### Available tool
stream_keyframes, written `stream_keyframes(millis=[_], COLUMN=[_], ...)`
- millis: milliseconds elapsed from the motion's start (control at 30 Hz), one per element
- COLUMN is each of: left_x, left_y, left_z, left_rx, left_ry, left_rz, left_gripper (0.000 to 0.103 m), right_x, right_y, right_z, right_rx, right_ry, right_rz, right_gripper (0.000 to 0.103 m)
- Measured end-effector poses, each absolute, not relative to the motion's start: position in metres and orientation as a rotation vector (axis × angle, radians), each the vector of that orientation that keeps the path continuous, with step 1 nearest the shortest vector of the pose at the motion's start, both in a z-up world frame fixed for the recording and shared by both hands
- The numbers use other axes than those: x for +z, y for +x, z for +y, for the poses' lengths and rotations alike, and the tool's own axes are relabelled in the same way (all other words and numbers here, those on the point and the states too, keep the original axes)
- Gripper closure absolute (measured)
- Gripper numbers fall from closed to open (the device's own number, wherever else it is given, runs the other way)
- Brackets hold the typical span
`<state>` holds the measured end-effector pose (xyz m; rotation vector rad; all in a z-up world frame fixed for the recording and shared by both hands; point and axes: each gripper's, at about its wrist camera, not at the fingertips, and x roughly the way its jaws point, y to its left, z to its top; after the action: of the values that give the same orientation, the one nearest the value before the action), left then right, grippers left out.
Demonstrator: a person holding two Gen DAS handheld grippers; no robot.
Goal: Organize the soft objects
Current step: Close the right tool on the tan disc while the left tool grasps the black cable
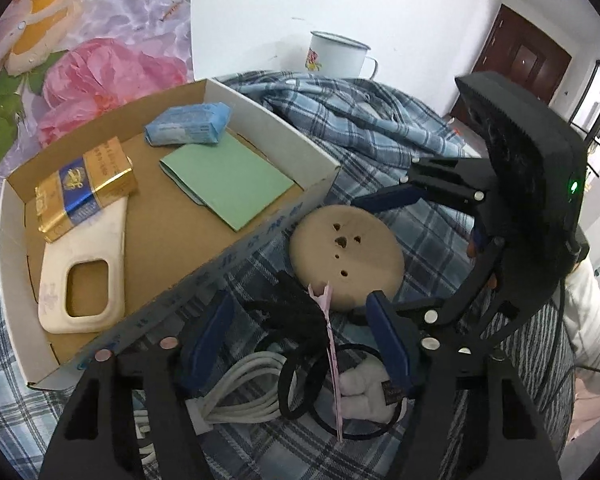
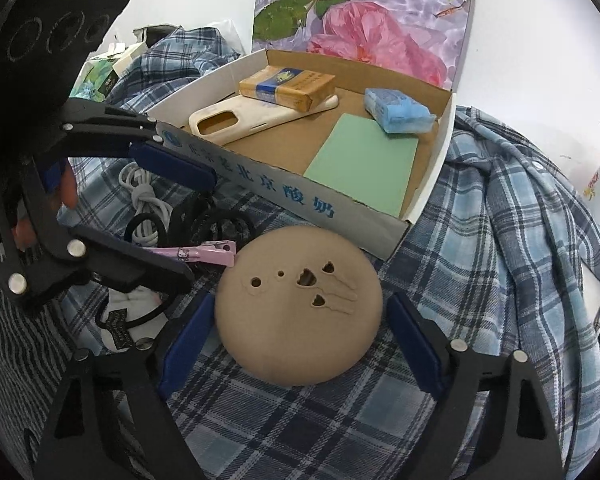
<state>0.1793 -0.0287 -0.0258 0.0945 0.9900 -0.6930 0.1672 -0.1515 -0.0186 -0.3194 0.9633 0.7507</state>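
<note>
A tan round soft disc with small holes lies on the plaid cloth in front of the cardboard box; it also shows in the left wrist view. My right gripper is open, its blue pads on either side of the disc. My left gripper is open over a pile: black hair ties, a white cable, a pink clip and a white plush piece. The box holds a cream phone case, a gold-and-blue pack, a green sheet and a blue tissue pack.
A white enamel mug stands behind a rumpled plaid shirt. A floral panel leans against the wall behind the box. A small green-and-white carton sits at the far left. A brown door is at the back.
</note>
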Motion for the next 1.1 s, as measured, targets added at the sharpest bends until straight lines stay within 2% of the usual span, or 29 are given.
stream_keyframes(millis=[33, 100, 200, 433, 733, 800, 1100], left_x=[-0.027, -0.030, -0.032, -0.031, -0.023, -0.021, -0.015], left_y=[0.179, 0.179, 0.180, 0.176, 0.174, 0.174, 0.171], left_z=[-0.030, -0.031, -0.030, -0.033, -0.031, -0.030, -0.027], left_rx=[-0.698, -0.685, -0.677, -0.684, -0.686, -0.682, -0.677], left_ry=[0.103, 0.113, 0.118, 0.122, 0.106, 0.101, 0.083], left_rz=[0.997, 1.003, 1.009, 0.994, 0.976, 0.970, 0.951], left_gripper=[0.047, 0.048, 0.061, 0.084, 0.085, 0.085, 0.085], right_x=[-0.018, -0.018, -0.019, -0.018, -0.018, -0.018, -0.008], right_y=[0.167, 0.167, 0.167, 0.167, 0.164, 0.165, 0.160], right_z=[-0.152, -0.152, -0.150, -0.150, -0.147, -0.147, -0.151], right_rx=[0.750, 0.750, 0.747, 0.742, 0.719, 0.722, 0.687], right_ry=[-0.320, -0.321, -0.328, -0.338, -0.381, -0.377, -0.377], right_rz=[0.963, 0.964, 0.965, 0.959, 0.944, 0.944, 0.879], right_gripper=[0.017, 0.017, 0.017, 0.017, 0.017, 0.022, 0.024])
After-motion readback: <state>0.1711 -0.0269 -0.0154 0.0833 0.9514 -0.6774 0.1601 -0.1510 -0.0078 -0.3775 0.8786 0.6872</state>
